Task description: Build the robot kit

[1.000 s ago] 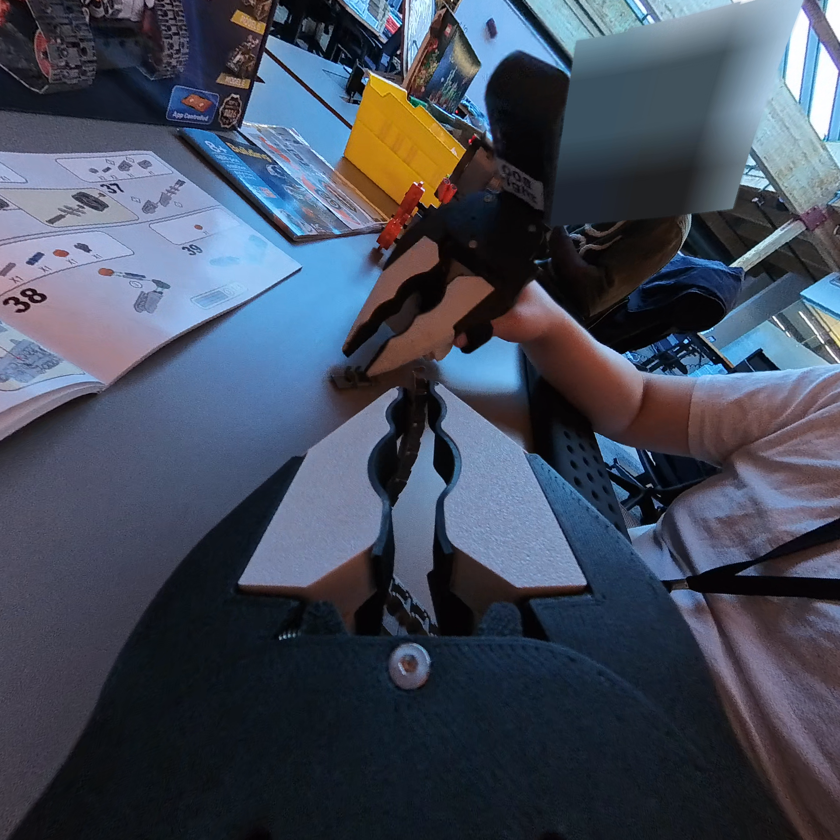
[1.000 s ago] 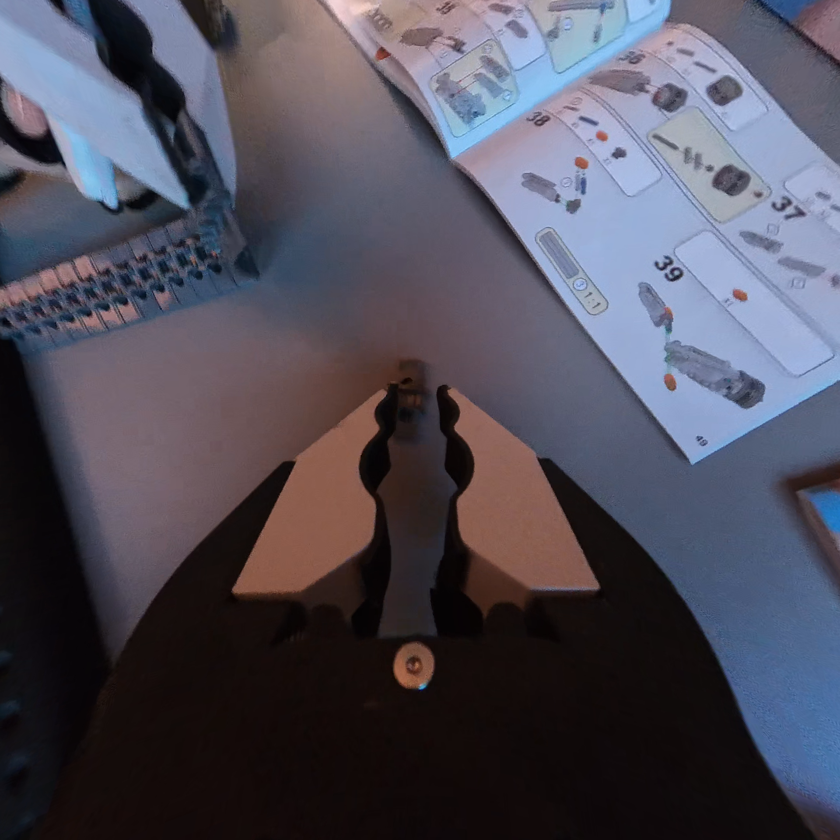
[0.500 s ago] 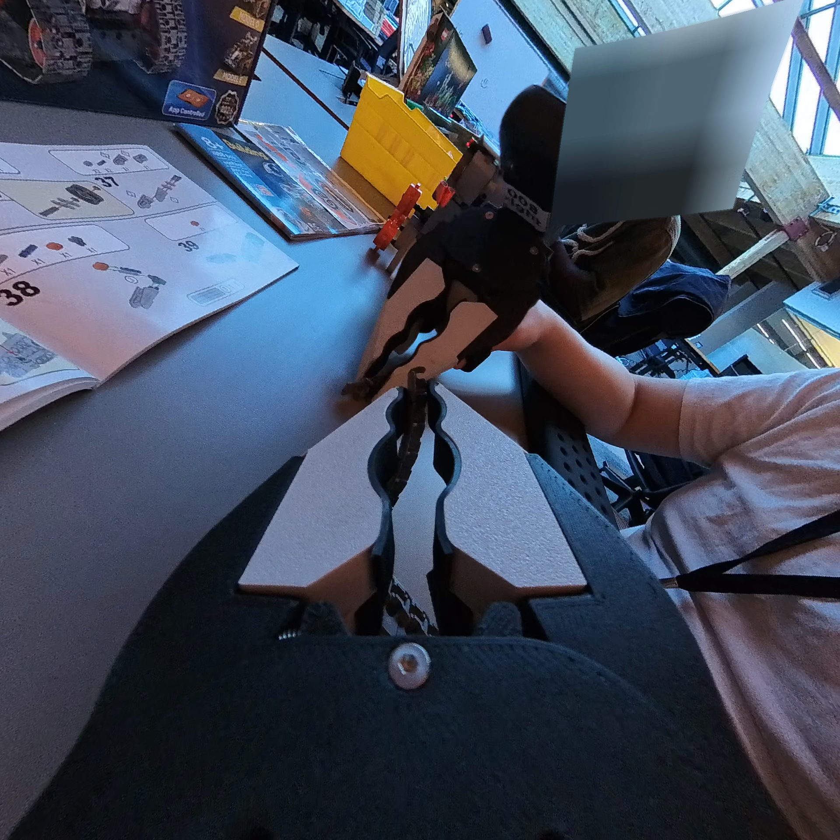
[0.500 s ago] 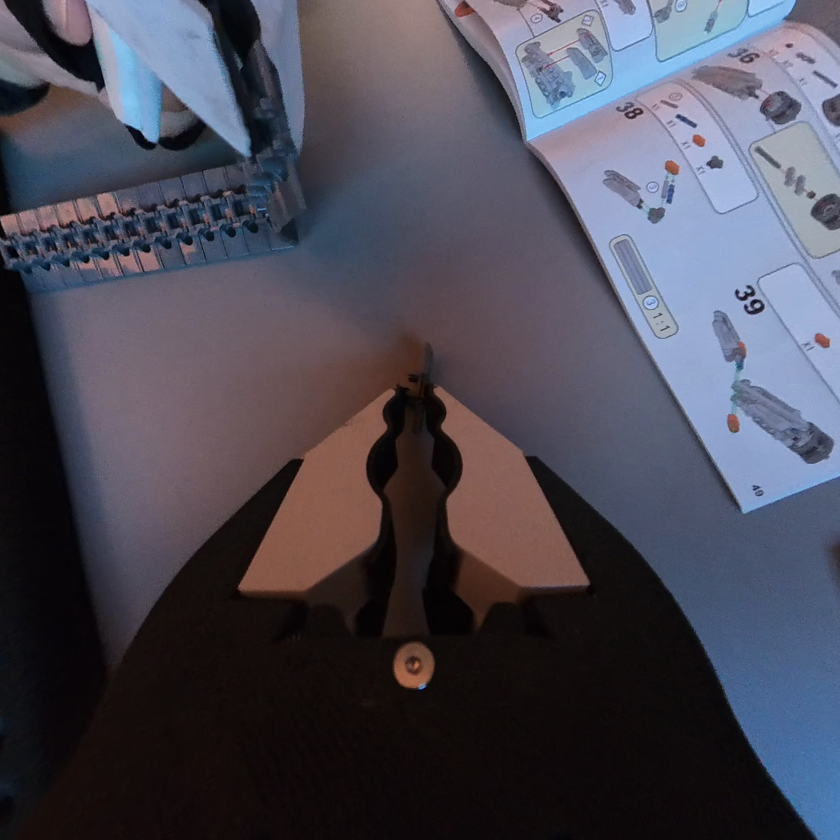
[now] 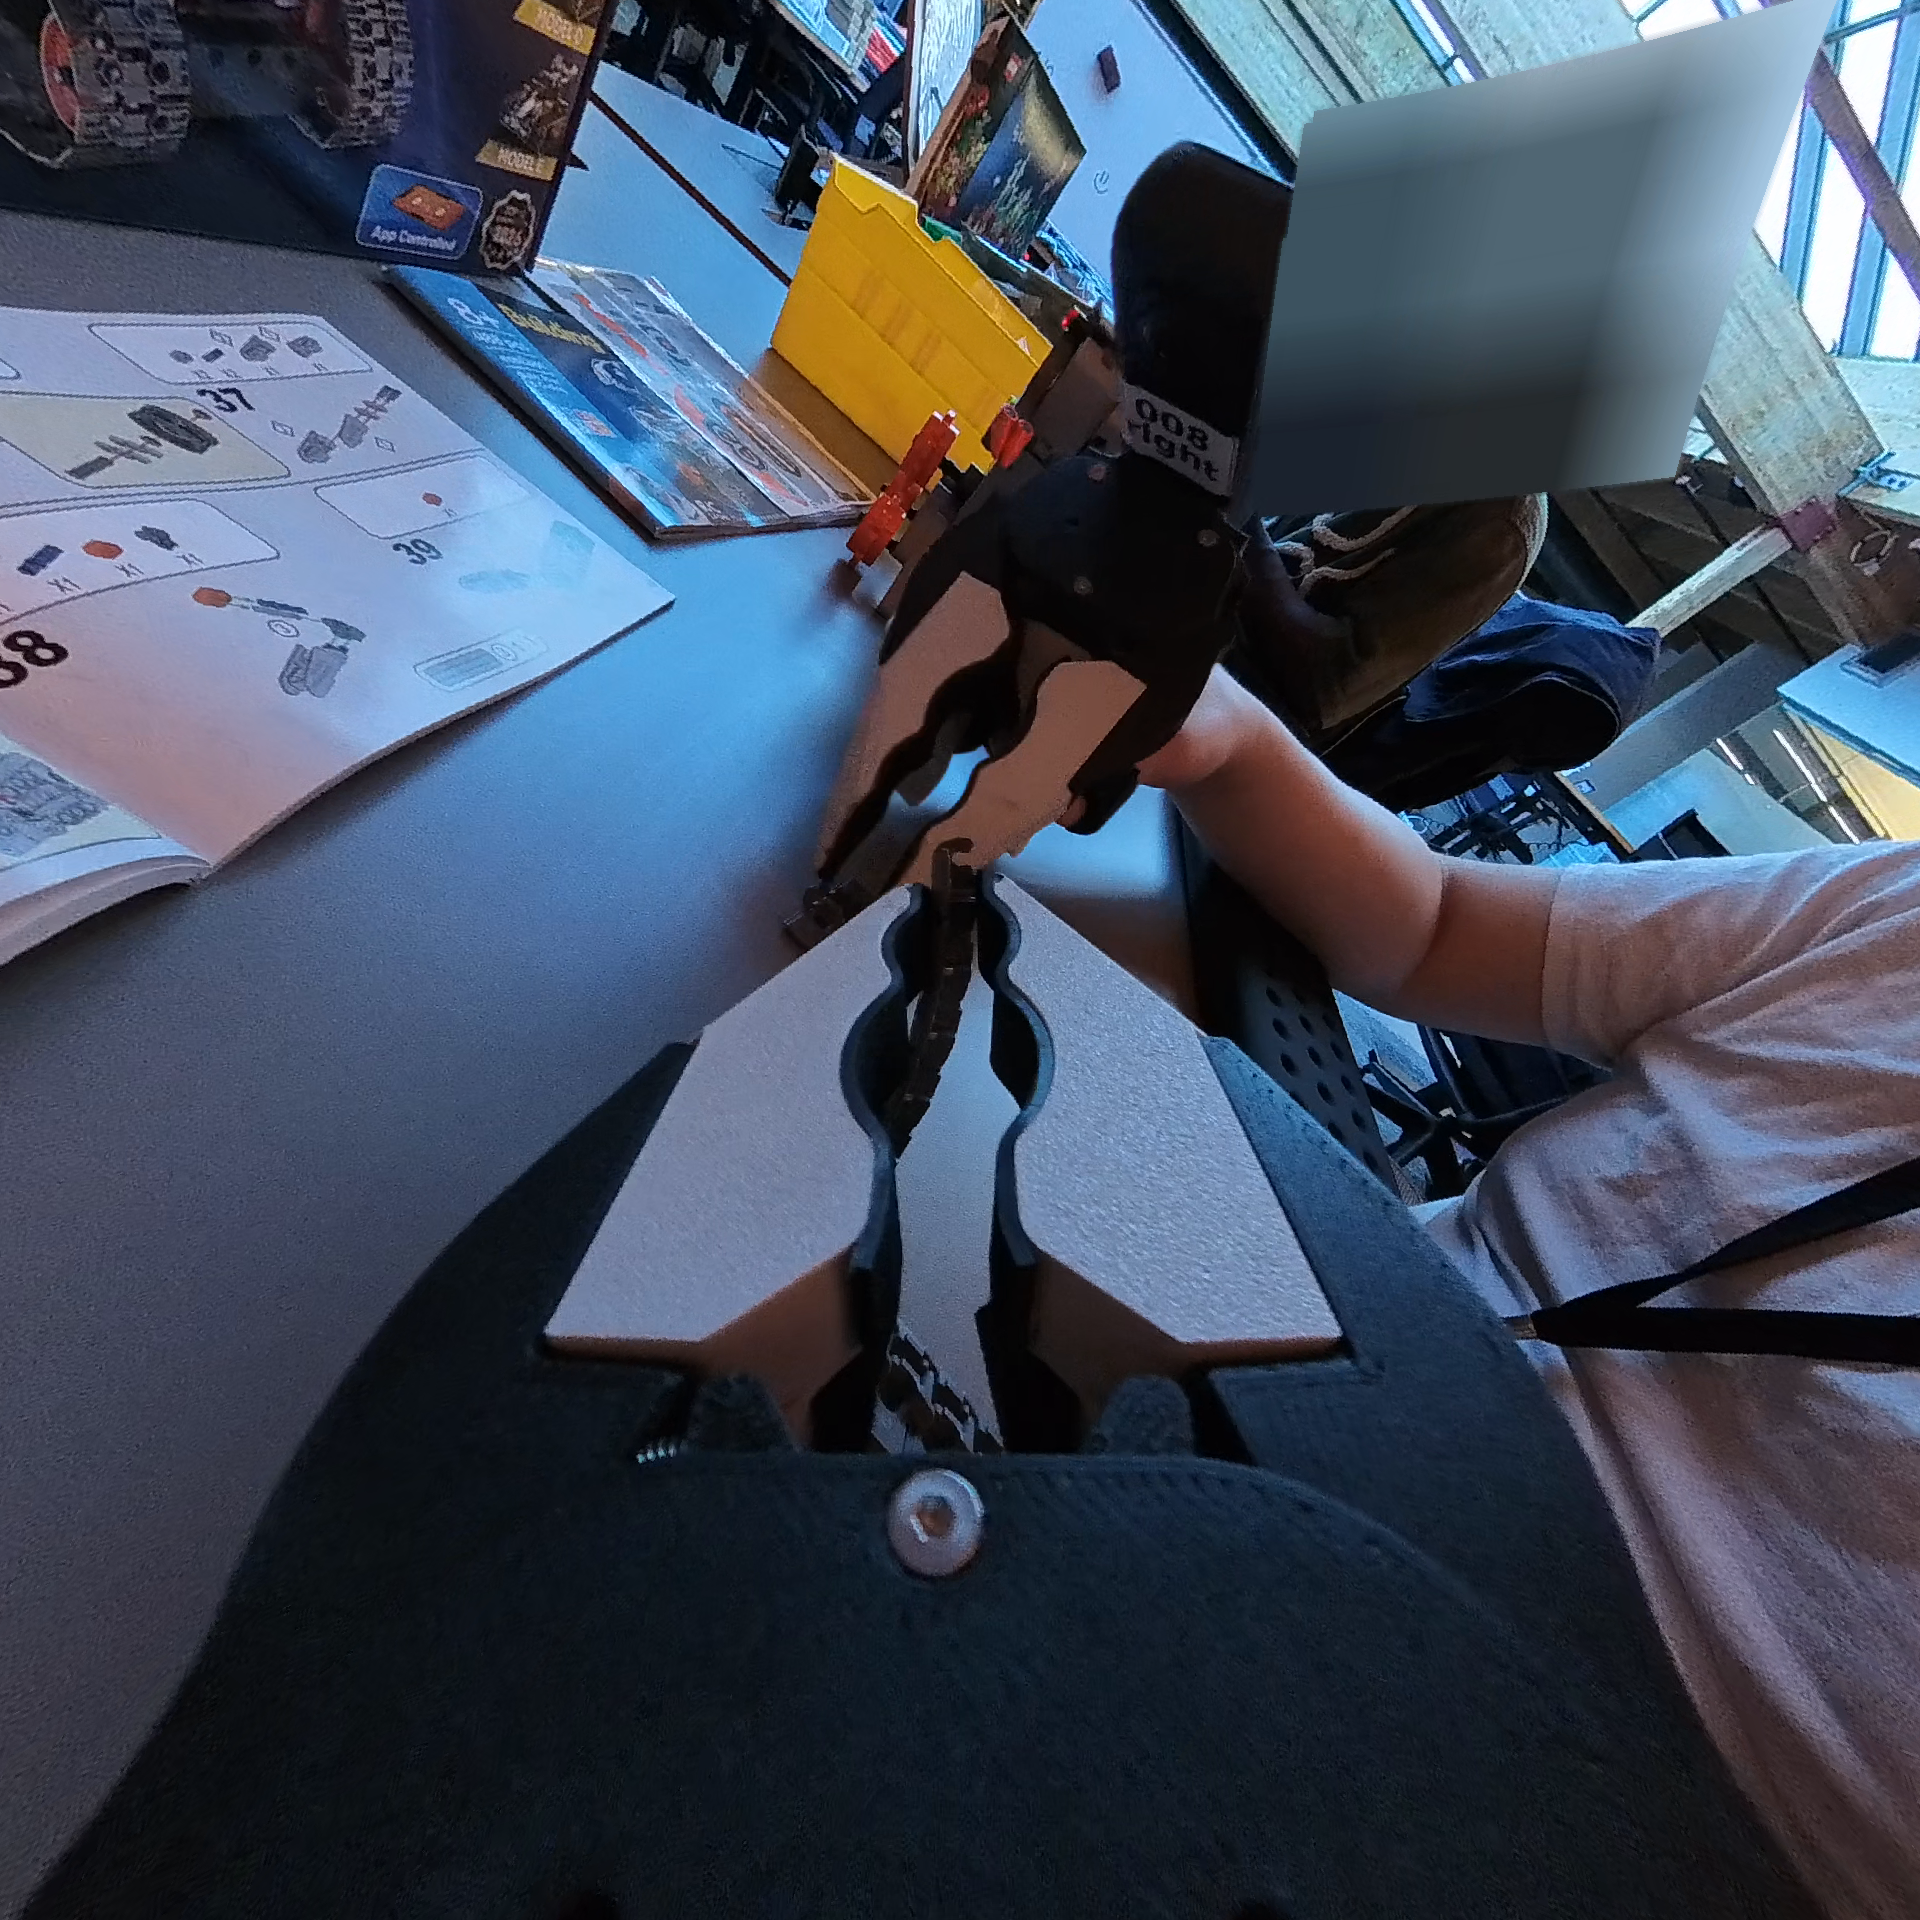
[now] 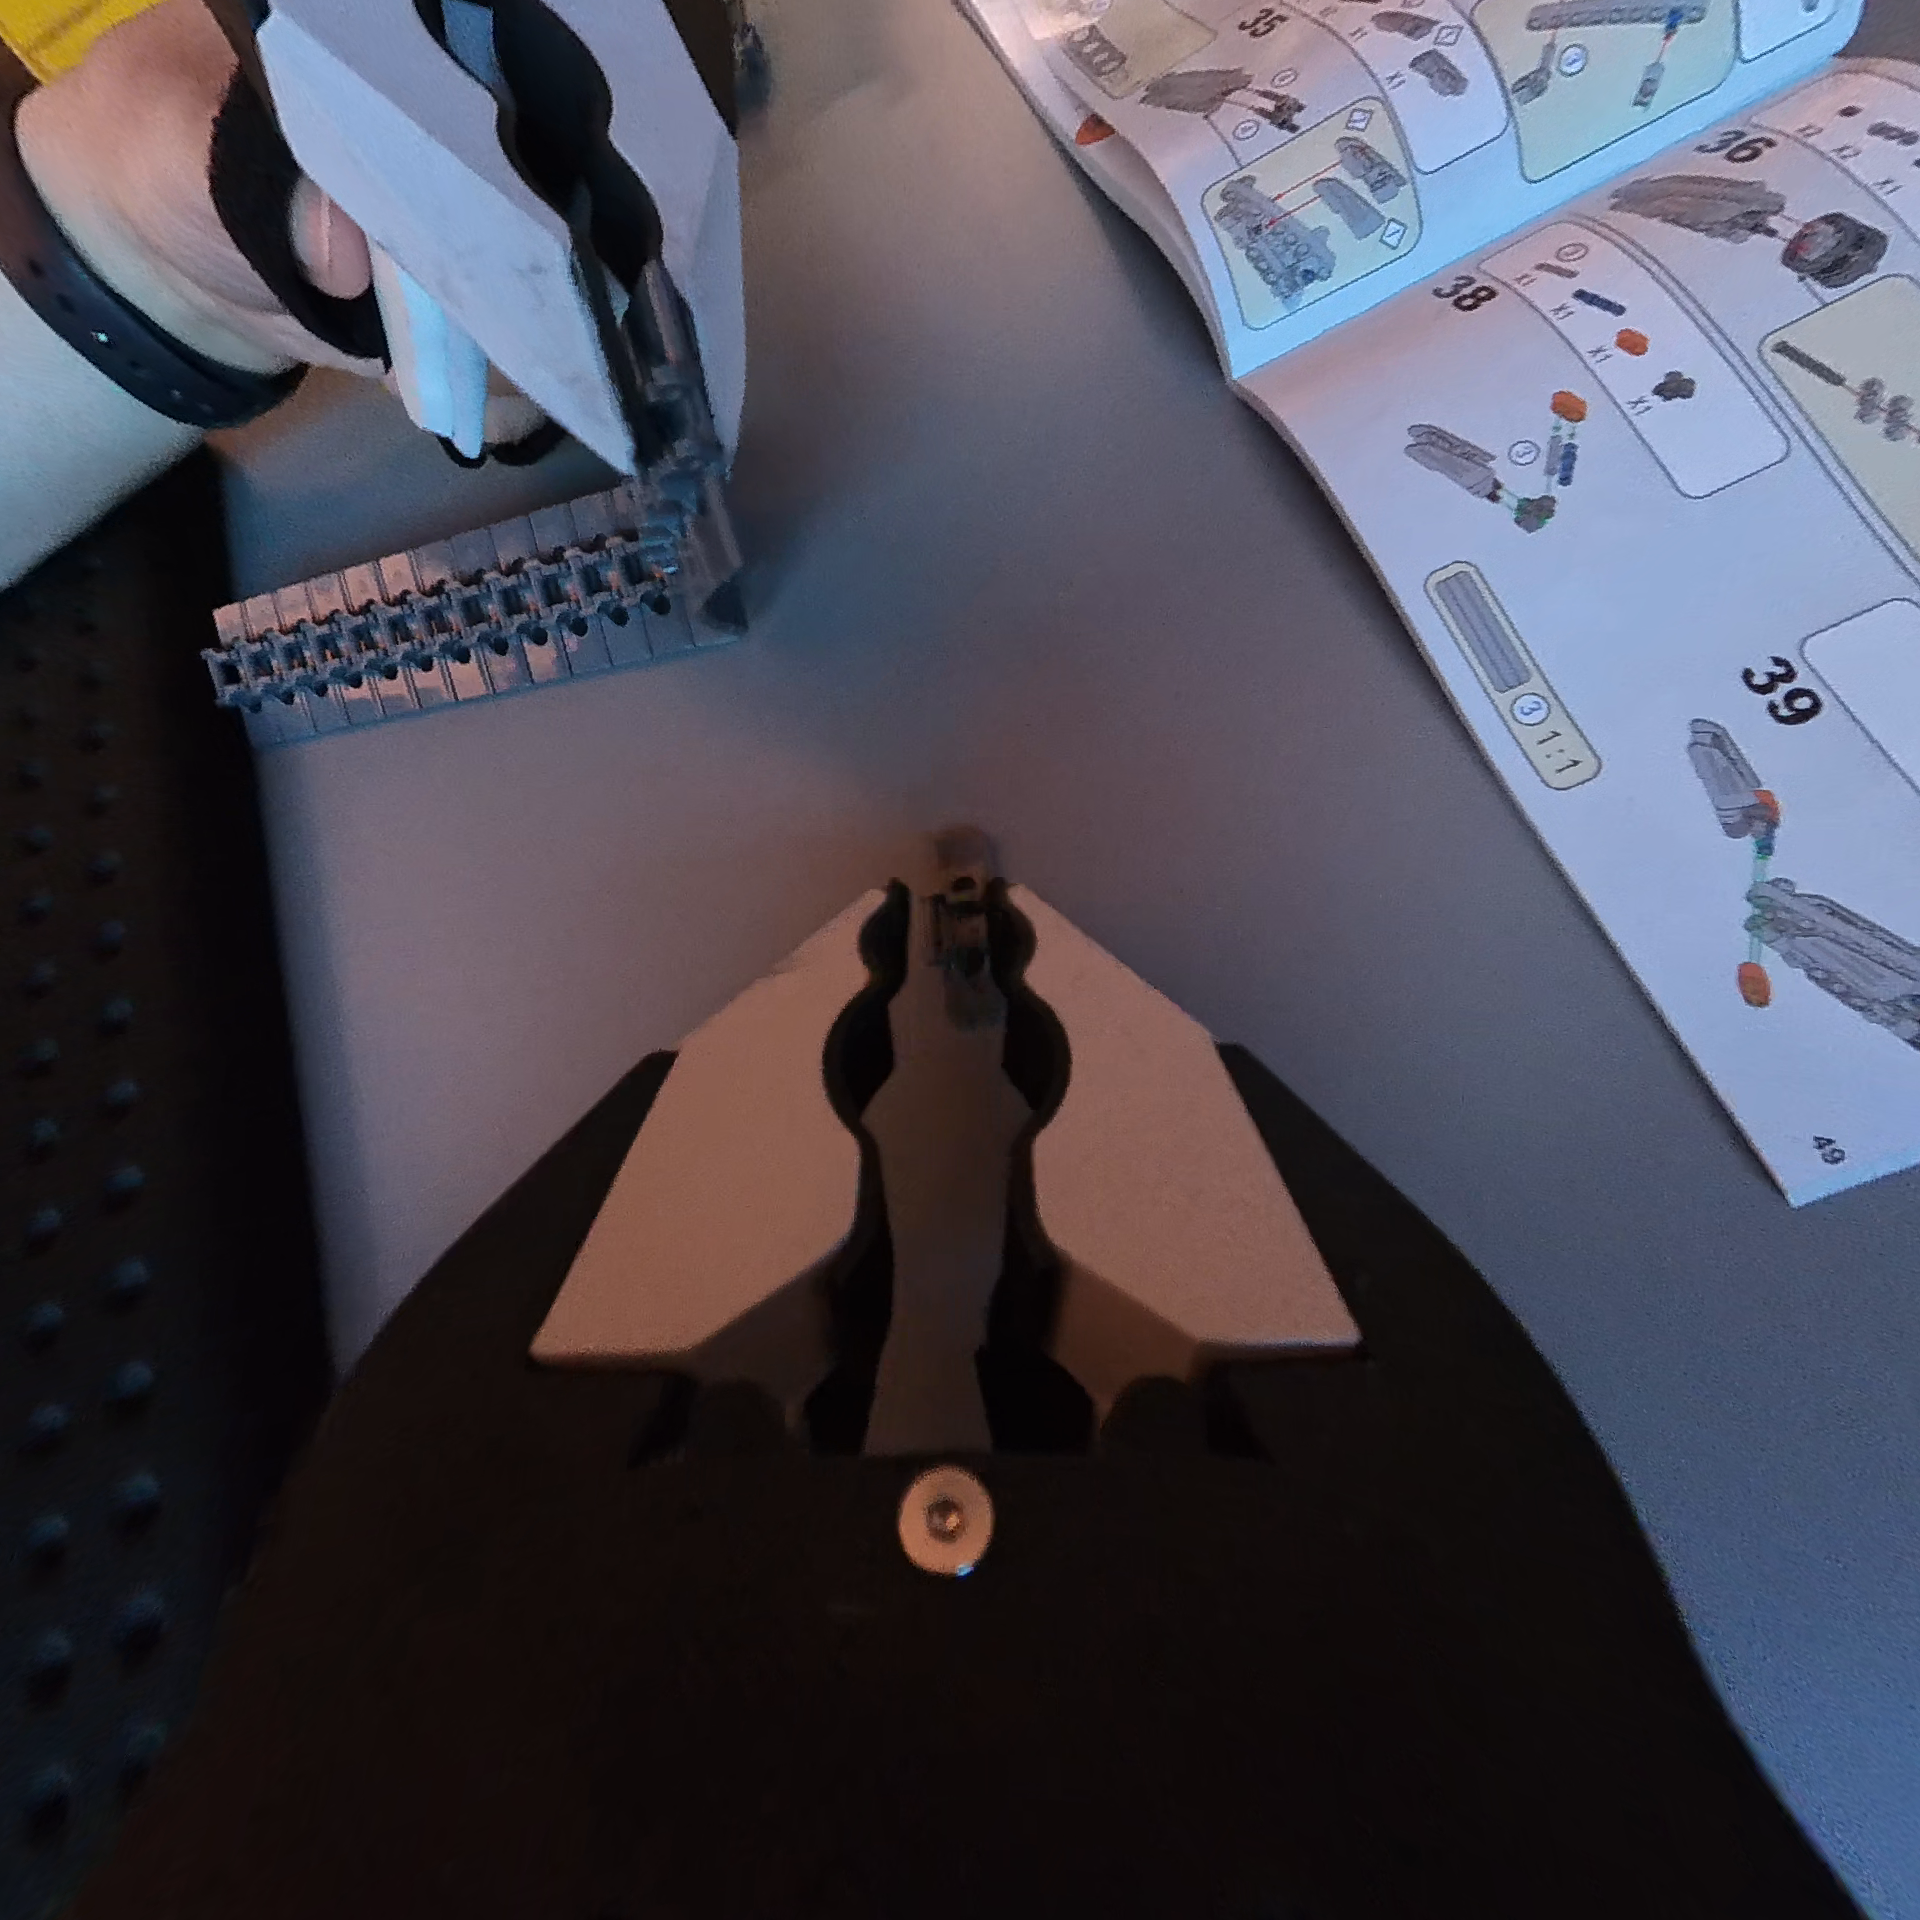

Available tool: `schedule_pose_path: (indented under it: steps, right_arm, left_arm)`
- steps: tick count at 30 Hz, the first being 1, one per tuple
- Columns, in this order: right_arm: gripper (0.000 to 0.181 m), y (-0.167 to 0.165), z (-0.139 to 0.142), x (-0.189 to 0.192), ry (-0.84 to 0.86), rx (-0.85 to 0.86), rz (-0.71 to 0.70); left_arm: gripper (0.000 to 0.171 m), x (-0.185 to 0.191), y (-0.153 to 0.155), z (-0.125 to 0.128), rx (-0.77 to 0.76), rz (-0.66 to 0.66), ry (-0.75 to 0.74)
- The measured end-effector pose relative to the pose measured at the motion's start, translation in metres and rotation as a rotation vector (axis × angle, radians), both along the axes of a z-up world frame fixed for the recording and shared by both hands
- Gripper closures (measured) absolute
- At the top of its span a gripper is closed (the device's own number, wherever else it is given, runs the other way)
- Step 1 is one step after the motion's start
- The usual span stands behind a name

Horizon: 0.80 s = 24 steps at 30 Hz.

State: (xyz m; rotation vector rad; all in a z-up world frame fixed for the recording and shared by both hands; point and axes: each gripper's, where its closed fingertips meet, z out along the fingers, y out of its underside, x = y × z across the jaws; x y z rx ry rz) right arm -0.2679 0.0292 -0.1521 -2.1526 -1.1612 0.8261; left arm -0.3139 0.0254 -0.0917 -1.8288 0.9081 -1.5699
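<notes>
Presently the left claw (image 5: pixel 940 883) is clamped on one end of a dark track strip (image 5: pixel 935 997), which runs up the slot between its fingers. The right wrist view shows the rest of that strip lying flat on the grey surface (image 5: pixel 312 1091), with the gripped end bent upward off it.

Just ahead, the right claw (image 6: pixel 951 904) points down at the surface, tips at or very near it. A small grey link (image 6: pixel 966 945) sits between its tips, against the right-hand finger. The jaws stand slightly apart, and whether they pinch the link or merely flank it cannot be told.

Changes noted over the last second:
- The right claw's fingers, seen from the left wrist view, have spread from near-touching to a visible gap.
- The right claw has tipped from a shallow slant to a steeper one.
- In the right wrist view the strip's lifted end has drawn closer to the link, though the two remain apart.
- The left claw's hold is unchanged.

Beside the claws, toward the far side, an open instruction booklet (image 5: pixel 312 582) lies flat. Beyond it are a glossy booklet (image 5: pixel 644 416), some red pieces (image 5: pixel 904 488), a yellow bin (image 5: pixel 894 332) and a dark printed box (image 5: pixel 416 125).
</notes>
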Motion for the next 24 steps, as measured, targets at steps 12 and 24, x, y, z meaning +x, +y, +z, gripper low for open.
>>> schedule_pose_path:
  steps: [12, 24]
  right_arm:
    - [0.164, -0.002, -0.010, -0.002, -0.039, 0.026, 0.065]
    - [0.160, 0.000, 0.005, -0.001, 0.089, -0.066, 0.032]
  left_arm:
    - [0.165, 0.001, -0.002, 0.000, -0.003, -0.009, 0.000]
    - [0.165, 0.001, -0.002, 0.000, -0.010, -0.013, -0.003]
